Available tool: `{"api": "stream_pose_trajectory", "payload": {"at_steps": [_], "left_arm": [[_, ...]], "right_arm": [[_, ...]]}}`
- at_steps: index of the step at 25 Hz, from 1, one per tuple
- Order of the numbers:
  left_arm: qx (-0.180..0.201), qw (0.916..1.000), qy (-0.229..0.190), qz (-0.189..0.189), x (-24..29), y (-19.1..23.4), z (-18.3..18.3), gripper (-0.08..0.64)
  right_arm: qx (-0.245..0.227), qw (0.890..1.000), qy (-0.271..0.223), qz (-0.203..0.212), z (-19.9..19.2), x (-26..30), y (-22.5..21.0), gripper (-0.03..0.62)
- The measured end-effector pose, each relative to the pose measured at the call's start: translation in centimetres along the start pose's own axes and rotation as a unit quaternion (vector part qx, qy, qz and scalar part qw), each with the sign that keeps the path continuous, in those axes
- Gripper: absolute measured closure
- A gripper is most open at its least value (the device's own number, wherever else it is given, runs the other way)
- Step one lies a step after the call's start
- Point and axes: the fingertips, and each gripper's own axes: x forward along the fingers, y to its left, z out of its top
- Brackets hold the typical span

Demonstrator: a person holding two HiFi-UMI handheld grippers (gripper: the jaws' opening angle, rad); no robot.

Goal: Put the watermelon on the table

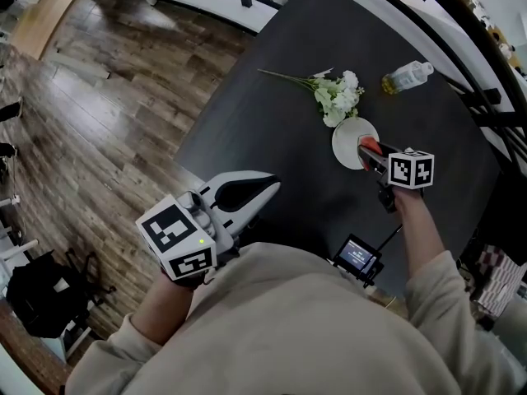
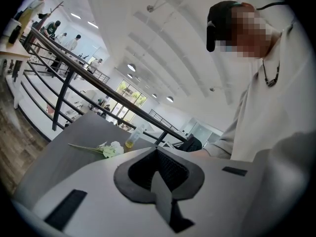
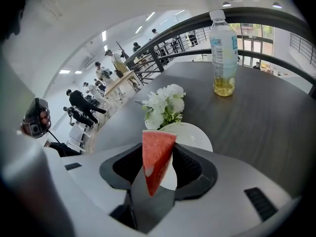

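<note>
A red wedge of watermelon (image 3: 157, 159) stands upright between the pads of my right gripper (image 3: 158, 152), which is shut on it. In the head view that gripper (image 1: 368, 151) holds the watermelon (image 1: 368, 144) just over the near right edge of a small white plate (image 1: 350, 134) on the dark table (image 1: 272, 113). The plate (image 3: 195, 135) lies right behind the slice in the right gripper view. My left gripper (image 1: 272, 186) hovers by the table's near edge with nothing in it, and in its own view the left gripper (image 2: 158, 152) has its jaws together.
White flowers (image 1: 338, 97) with a long stem lie just beyond the plate. A plastic bottle (image 1: 405, 76) with yellowish liquid is farther back, near the railing. A small screen device (image 1: 359, 256) sits at the table's near edge. Wooden floor lies to the left.
</note>
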Motion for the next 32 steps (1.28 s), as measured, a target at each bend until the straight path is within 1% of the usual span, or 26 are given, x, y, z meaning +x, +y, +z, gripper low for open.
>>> {"api": "stream_pose_trajectory", "payload": {"at_steps": [9, 13, 15, 18, 26, 30, 32], "left_arm": [[-0.004, 0.9997, 0.017, -0.015, 0.6, -0.2, -0.9, 0.554], [-0.006, 0.9995, 0.023, -0.021, 1.2, -0.2, -1.2, 0.554], [-0.007, 0.9994, 0.026, -0.022, 1.3, -0.3, -1.3, 0.554], [-0.010, 0.9995, 0.025, -0.017, 0.9, 0.1, -1.3, 0.554], [-0.017, 0.9995, 0.024, -0.007, 0.6, 0.9, -1.8, 0.554], [-0.021, 0.9995, 0.023, -0.005, 0.4, 1.0, -2.0, 0.554], [-0.022, 0.9995, 0.022, -0.004, 0.3, 1.1, -2.1, 0.554]], "right_arm": [[0.009, 1.000, 0.008, 0.000, -0.8, 0.6, -0.4, 0.395], [0.005, 1.000, 0.017, -0.014, -1.4, 1.3, -1.2, 0.396], [0.008, 1.000, 0.019, -0.015, -1.6, 1.5, -1.3, 0.396], [0.004, 1.000, 0.025, -0.013, -1.9, 1.8, -0.9, 0.399], [-0.017, 0.999, 0.038, -0.029, -1.8, 3.0, -1.6, 0.400], [-0.019, 0.999, 0.047, -0.015, -1.9, 4.0, -0.7, 0.400], [-0.027, 0.998, 0.057, -0.021, -1.9, 4.3, -0.8, 0.400]]}}
